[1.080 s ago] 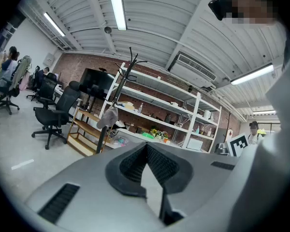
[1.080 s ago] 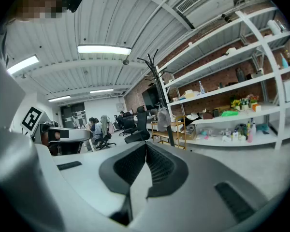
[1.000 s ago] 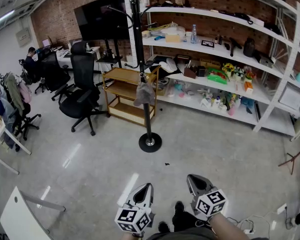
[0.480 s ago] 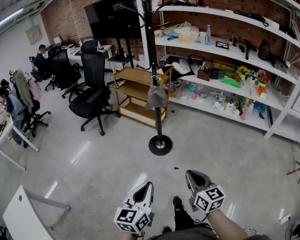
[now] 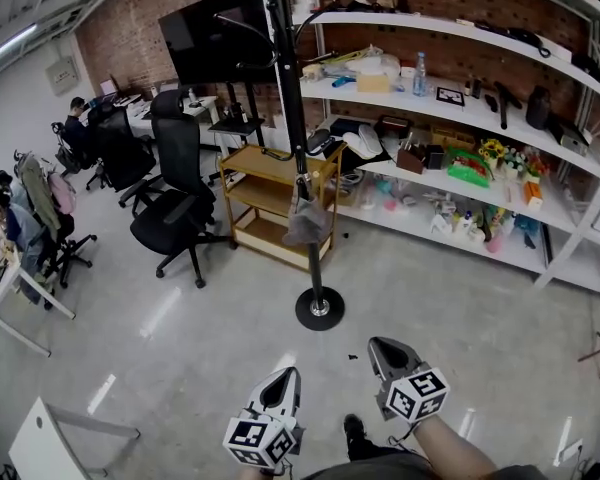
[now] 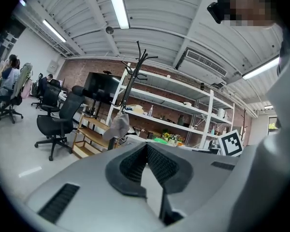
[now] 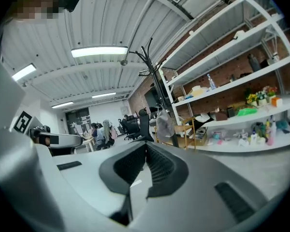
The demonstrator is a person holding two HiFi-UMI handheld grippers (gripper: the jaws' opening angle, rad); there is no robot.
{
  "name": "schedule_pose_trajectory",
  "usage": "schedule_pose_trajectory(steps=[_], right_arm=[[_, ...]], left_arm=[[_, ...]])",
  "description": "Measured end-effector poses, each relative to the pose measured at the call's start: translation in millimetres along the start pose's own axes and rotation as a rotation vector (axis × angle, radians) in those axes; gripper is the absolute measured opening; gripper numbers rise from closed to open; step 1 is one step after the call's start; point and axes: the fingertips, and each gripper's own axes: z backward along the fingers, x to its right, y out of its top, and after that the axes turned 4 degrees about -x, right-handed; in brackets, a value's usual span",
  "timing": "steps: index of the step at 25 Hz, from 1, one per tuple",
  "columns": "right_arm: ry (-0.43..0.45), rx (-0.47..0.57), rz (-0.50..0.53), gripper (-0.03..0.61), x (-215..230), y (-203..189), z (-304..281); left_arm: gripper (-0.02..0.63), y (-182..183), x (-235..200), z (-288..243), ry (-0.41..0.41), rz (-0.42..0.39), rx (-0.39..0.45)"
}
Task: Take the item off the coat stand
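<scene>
Cap (image 5: pixel 306 224) hung on coat stand (image 5: pixel 292 118), untouched. Left gripper (image 5: pixel 286 378) and right gripper (image 5: pixel 382 348) carried low, jaws together, empty: approach judged pending.

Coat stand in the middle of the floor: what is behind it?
Behind the coat stand stands a low wooden shelf cart, then white shelving against a brick wall. The grey item hanging on the pole hides part of the cart.
</scene>
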Motion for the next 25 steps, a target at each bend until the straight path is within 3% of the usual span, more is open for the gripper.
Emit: schedule_pose_trajectory(steps=[13,25], right_arm=[[0.073,-0.012,-0.003,0.008,59.5,30.6,-84.2],[0.070,-0.022,-0.027,0.008,95.1,31.9,-111.0]], left_arm=[[0.006,20.7,-33.4,-84.4,0.083,0.008,0.009],[0.006,29.7,-49.7,-120.0,0.120,0.008,0.018]])
